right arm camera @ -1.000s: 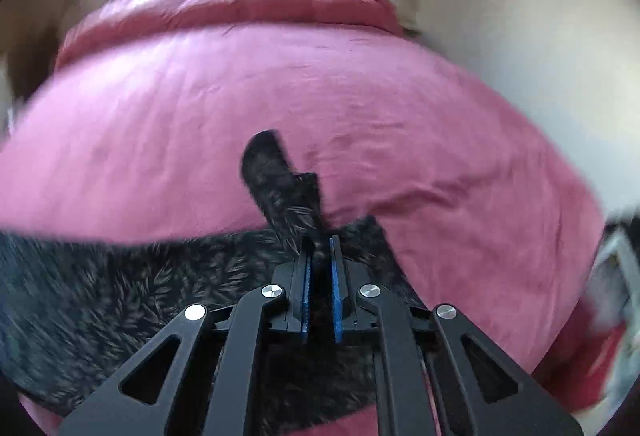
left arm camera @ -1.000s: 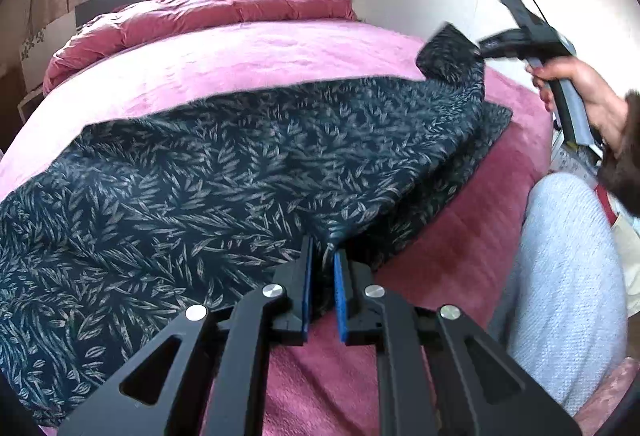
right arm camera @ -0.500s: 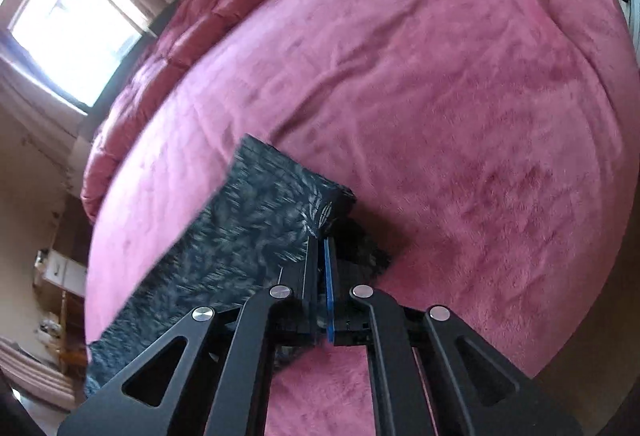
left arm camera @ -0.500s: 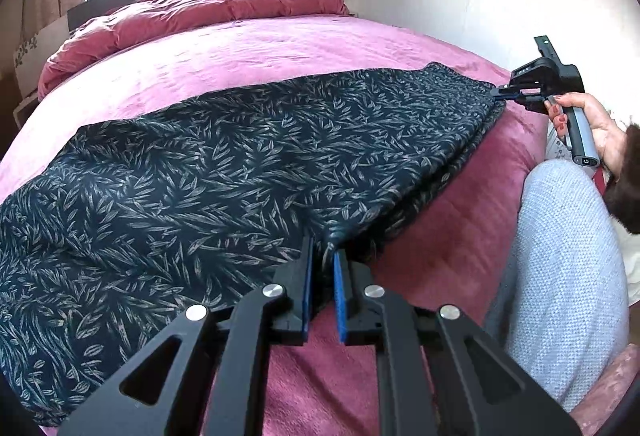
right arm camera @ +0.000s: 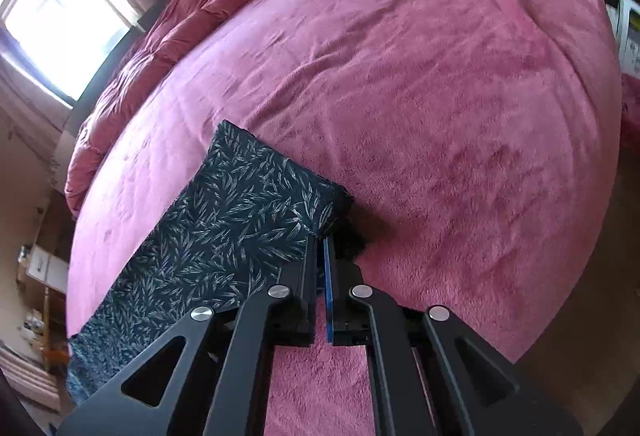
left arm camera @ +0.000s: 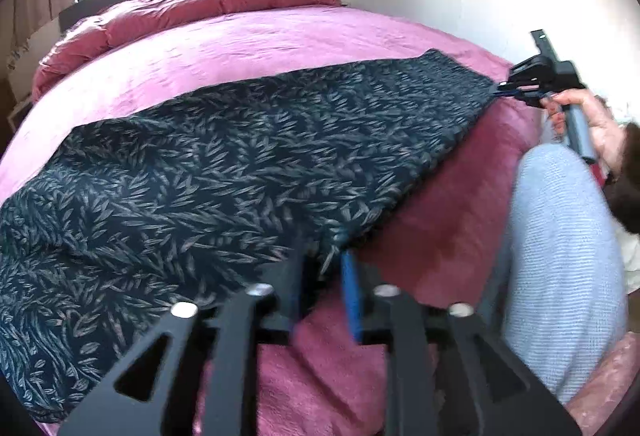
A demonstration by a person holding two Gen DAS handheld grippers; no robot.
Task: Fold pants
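Dark navy pants with a pale leaf print [left arm camera: 224,164] lie flat across the pink bed, folded lengthwise. My left gripper [left arm camera: 322,264] has its jaws parted around the near edge of the pants, with fabric still lying between them. My right gripper [left arm camera: 508,88] shows far right in the left wrist view, at the pants' far corner. In the right wrist view the right gripper [right arm camera: 322,240] is shut on that corner of the pants [right arm camera: 236,220], low over the blanket.
A pink fleece blanket [right arm camera: 420,84] covers the bed. A bunched red duvet [left arm camera: 192,12] lies by the headboard under the window. My leg in light grey trousers [left arm camera: 560,256] stands at the bed's right edge. A wall runs along the far side.
The right gripper carried the pants' corner down to the bed, so the pants now lie flat. The left gripper's jaws have opened from shut.
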